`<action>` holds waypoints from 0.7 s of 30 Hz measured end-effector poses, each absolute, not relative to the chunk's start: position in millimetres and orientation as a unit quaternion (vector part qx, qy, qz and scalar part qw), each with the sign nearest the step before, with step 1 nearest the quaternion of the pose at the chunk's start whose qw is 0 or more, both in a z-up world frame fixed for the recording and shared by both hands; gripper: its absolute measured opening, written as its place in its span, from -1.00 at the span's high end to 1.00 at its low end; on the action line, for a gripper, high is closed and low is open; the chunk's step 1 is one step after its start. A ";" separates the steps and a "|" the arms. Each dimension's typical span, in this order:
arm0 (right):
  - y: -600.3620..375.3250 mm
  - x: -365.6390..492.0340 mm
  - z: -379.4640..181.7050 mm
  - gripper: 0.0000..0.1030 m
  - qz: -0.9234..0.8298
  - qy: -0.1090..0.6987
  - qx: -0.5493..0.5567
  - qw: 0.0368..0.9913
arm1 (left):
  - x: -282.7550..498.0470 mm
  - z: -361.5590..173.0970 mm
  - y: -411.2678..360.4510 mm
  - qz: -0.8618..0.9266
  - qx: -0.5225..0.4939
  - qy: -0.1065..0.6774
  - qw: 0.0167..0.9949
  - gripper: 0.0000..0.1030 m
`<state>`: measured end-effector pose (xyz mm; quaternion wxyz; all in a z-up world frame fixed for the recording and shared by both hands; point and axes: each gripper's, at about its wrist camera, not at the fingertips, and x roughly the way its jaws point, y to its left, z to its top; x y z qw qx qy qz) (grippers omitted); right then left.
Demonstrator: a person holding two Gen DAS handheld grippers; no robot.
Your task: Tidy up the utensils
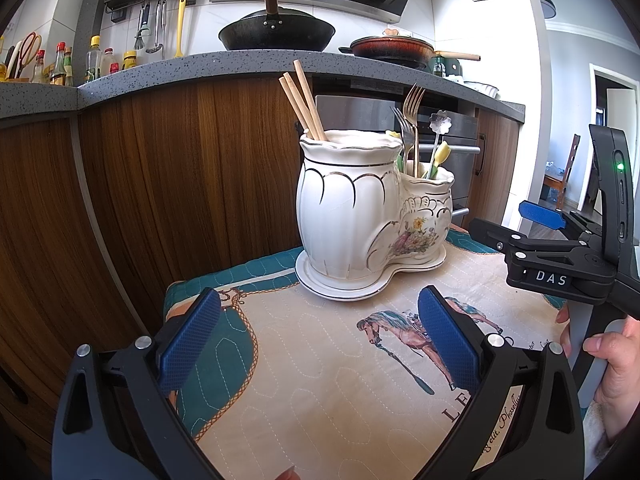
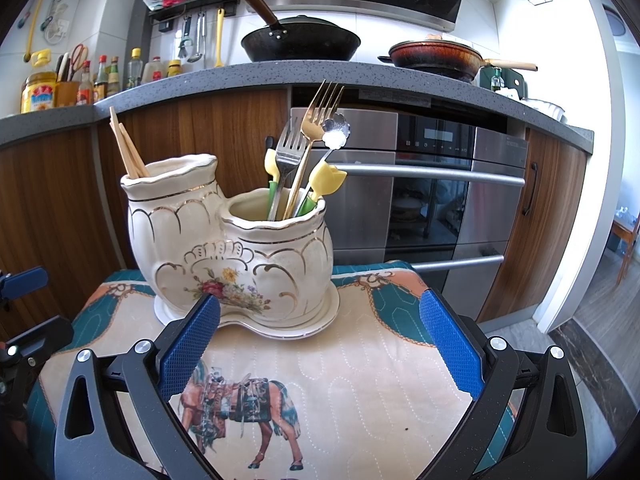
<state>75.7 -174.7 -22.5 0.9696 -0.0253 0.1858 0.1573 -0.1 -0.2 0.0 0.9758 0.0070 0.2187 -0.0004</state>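
A kitchen is filling the background, with a wok point(image 1: 277, 34) and a red pan point(image 2: 435, 55) sitting on the grey counter point(image 1: 240, 65) above wood-front cabinets and a steel oven point(image 2: 432, 184). A desk covered by a quilted horse-print cloth point(image 2: 340, 380) is carrying a white double ceramic holder point(image 2: 236, 256) on its matching saucer, standing toward the far edge. Its taller pot is holding wooden chopsticks point(image 1: 302, 100); its lower pot is holding a gold fork point(image 2: 316, 136), a silver fork point(image 2: 289, 152), a flower-bowled spoon point(image 2: 335, 133) and yellow tulip-topped utensils point(image 2: 326, 178). The left gripper point(image 1: 320, 344) is hovering over the near part of the cloth, its fingers spread wide and gripping nothing. The right gripper point(image 2: 320, 344) is likewise hanging with its fingers wide apart, just short of the saucer.
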 end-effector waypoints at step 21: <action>-174.1 77.0 -23.6 -0.93 0.157 0.188 -0.025 0.969 | -0.1 0.0 -0.2 0.000 0.007 0.219 0.976 -0.89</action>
